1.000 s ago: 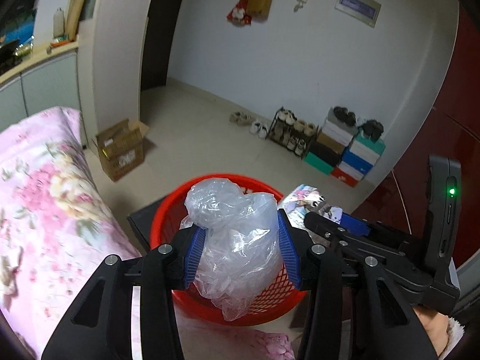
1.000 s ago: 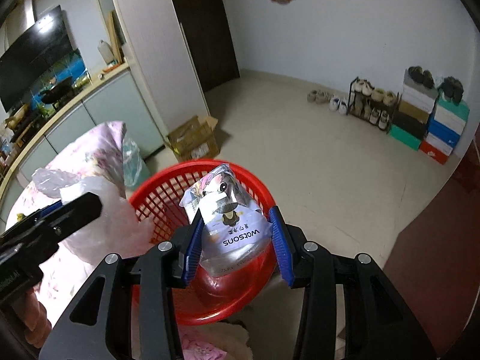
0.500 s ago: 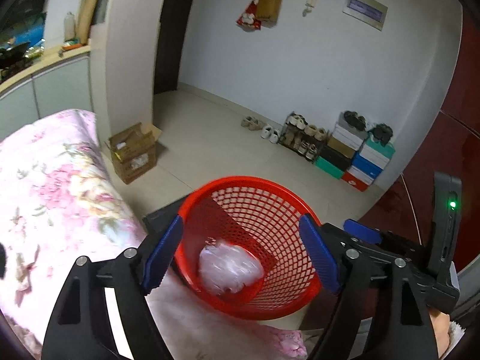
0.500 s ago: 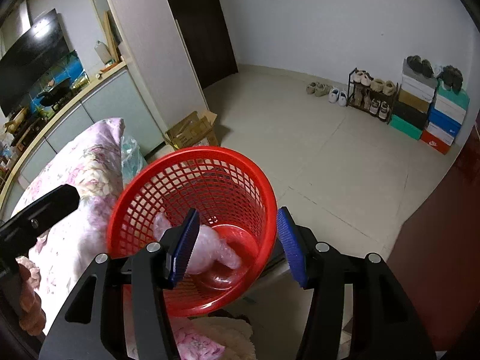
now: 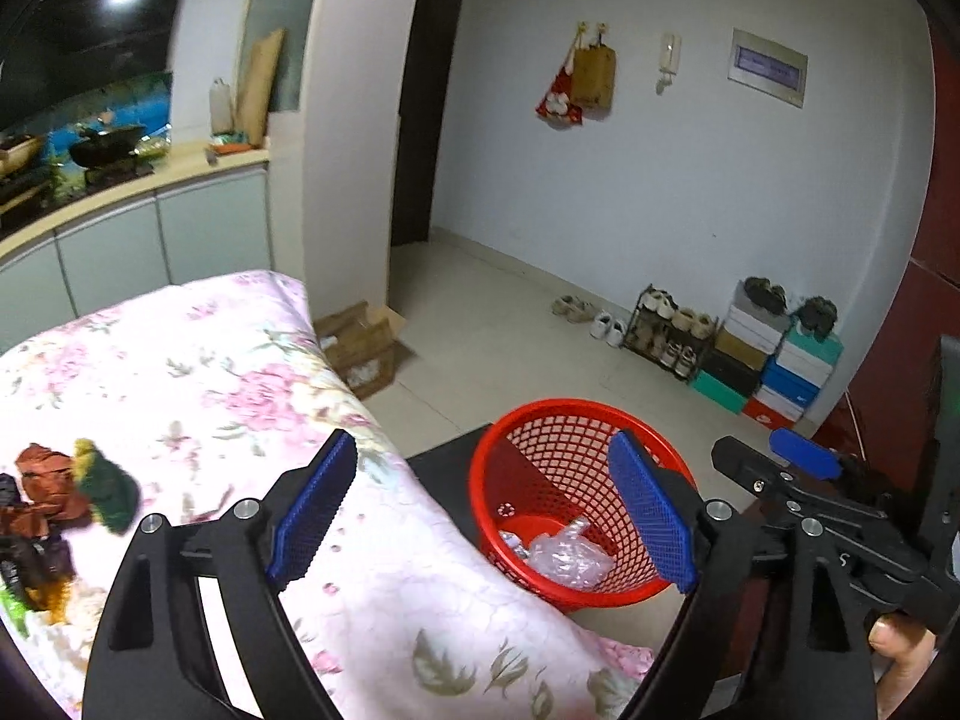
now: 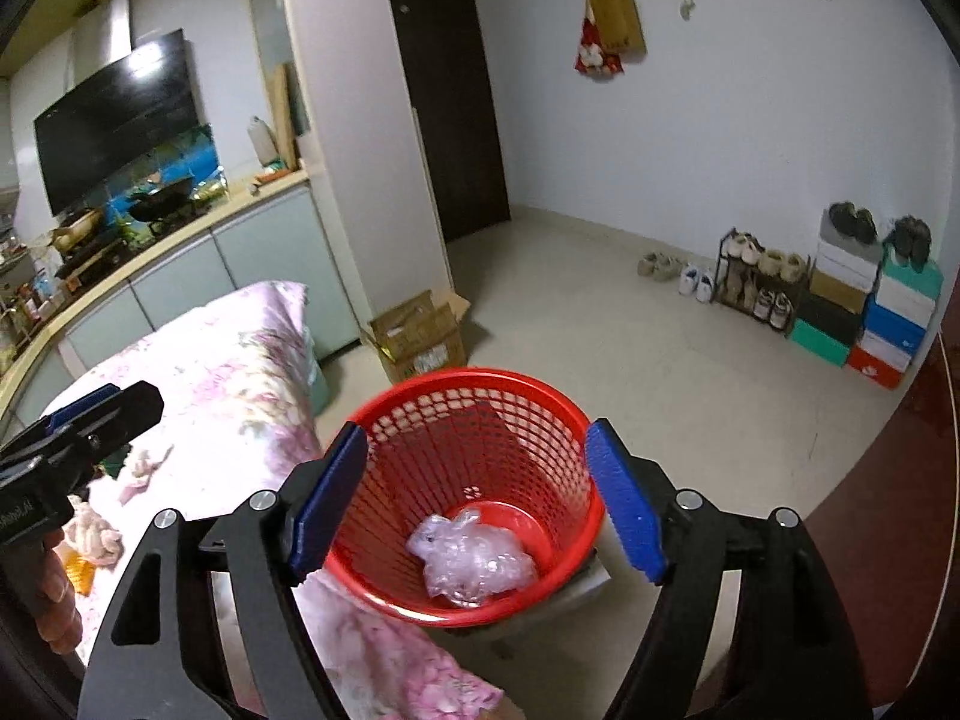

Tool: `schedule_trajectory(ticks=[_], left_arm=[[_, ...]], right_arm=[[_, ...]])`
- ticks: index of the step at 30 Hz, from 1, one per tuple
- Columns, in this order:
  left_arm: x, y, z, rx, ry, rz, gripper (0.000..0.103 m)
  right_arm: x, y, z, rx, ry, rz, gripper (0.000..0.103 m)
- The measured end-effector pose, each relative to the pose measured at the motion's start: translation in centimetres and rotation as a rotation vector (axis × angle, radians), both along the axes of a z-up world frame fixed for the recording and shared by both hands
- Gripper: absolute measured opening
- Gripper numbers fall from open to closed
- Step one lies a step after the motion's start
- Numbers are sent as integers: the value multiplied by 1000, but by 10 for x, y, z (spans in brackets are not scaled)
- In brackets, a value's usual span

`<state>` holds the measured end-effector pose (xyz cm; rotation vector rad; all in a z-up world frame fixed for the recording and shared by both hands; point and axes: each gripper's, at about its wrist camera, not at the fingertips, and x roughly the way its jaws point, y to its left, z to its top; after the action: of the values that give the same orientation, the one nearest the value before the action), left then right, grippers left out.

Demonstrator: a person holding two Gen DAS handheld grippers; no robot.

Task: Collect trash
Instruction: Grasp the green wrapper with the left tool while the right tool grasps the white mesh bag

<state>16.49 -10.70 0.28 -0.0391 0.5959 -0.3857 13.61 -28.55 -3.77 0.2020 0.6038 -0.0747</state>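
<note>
Crumpled plastic trash in red basket, below right tool, jaws apart, seemingly empty.

Crumpled plastic in basket, basket right of bed, box behind

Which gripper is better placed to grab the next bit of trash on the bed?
Left, probably. The left gripper is open and empty over the bed, nearest the wrappers. The right gripper, also empty, faces the basket.
</note>
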Motion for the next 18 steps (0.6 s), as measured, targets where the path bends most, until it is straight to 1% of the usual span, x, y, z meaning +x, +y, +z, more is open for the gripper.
schedule_trajectory(ticks=[4, 10, 14, 18], left_arm=[[-14, 14, 7, 1, -21, 31, 85], [-33, 45, 14, 0, -25, 92, 85], [-49, 80, 15, -3, -26, 165, 85], [-64, 123, 17, -9, -16, 260, 85]], right_arm=[[-7, 14, 11, -18, -29, 28, 75], [-13, 39, 17, -15, -30, 101, 76], [-15, 62, 20, -19, -34, 161, 76], [-15, 88, 25, -4, -38, 232, 76]])
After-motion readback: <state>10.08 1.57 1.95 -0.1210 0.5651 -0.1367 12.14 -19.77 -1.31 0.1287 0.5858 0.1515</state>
